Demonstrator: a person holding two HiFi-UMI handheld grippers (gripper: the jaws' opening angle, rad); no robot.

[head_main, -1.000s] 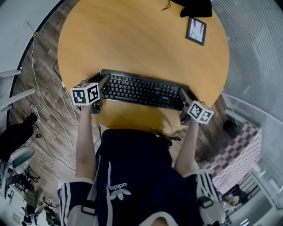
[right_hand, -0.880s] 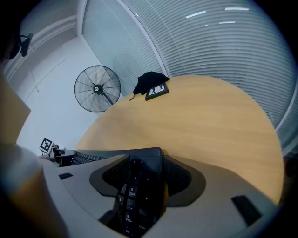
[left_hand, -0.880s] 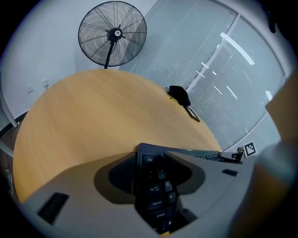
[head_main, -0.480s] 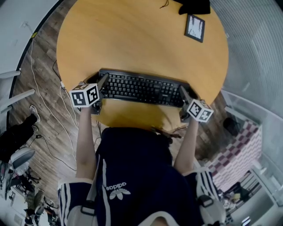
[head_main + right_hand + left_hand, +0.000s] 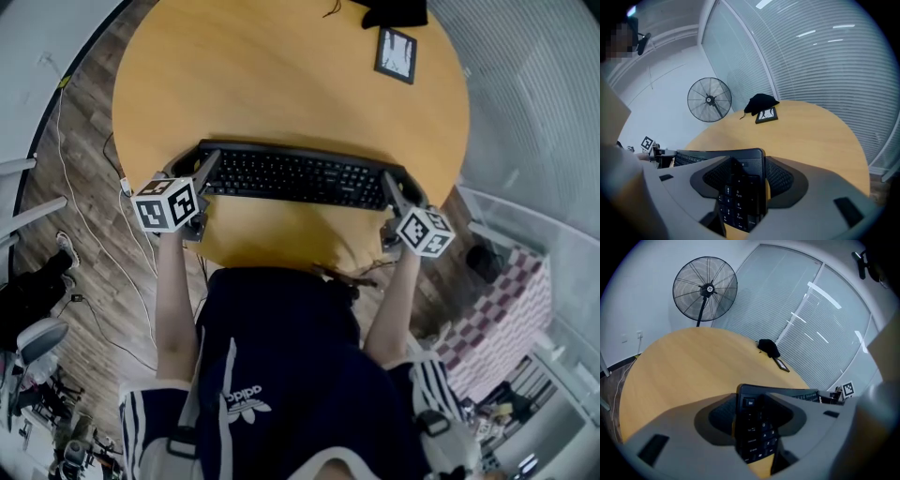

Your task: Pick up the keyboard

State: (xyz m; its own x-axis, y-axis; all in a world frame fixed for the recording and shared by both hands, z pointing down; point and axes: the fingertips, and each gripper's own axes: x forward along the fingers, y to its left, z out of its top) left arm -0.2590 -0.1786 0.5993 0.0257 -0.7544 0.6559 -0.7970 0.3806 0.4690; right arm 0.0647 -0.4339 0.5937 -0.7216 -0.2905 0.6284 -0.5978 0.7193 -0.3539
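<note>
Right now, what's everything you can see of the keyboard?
The keyboard is a black, full-size slab that looks like plastic, with rows of dark keys, white legends and a number pad at the person's right end. It lies crosswise over the near part of the round wooden table, keys up. The left claw is shut on its Esc end, and the right claw is shut on its number-pad end. Whether it is clear of the tabletop can't be told.

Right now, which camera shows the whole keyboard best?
The head view: the black keyboard shows end to end. The left gripper view shows only its Esc end between the jaws; the right gripper view shows only its number-pad end.
</note>
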